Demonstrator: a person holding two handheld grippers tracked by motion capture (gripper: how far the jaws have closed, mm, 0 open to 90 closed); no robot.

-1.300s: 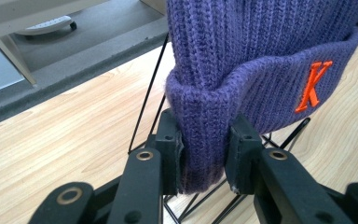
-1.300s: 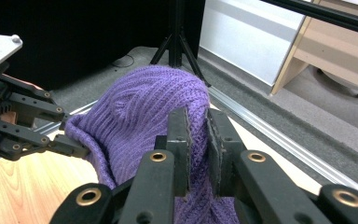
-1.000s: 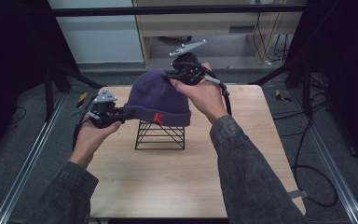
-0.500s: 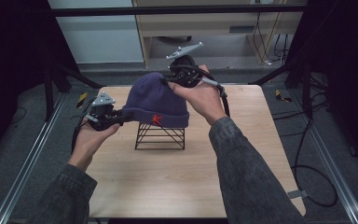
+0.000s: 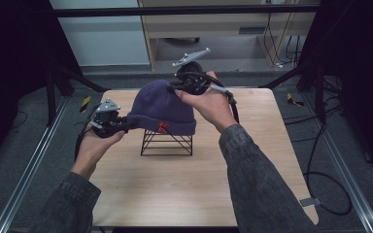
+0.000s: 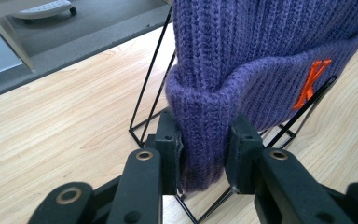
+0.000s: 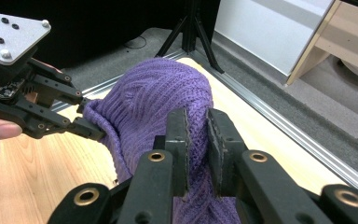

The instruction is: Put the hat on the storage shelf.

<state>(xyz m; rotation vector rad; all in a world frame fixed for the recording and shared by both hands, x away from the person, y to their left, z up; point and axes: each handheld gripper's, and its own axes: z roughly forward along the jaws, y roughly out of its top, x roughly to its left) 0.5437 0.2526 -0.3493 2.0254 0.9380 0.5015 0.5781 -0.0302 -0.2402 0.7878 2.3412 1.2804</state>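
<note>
A purple knit beanie (image 5: 160,109) with an orange letter on its cuff sits over a black wire stand (image 5: 167,144) in the middle of the wooden table (image 5: 252,160). My left gripper (image 5: 126,124) is shut on the beanie's folded cuff at its left side. In the left gripper view the cuff (image 6: 261,56) is squeezed between the two pads of that gripper (image 6: 204,154). My right gripper (image 5: 177,87) is shut on the crown from the far right. In the right gripper view a fold of the beanie (image 7: 158,98) is pinched in that gripper (image 7: 196,140), and the left gripper (image 7: 91,128) shows beyond.
The wire stand's base rests on the table under the beanie. Metal rails (image 5: 24,170) run along both sides of the table, and tripod legs (image 5: 73,77) stand at the far left. A cable (image 5: 320,189) loops on the floor at right.
</note>
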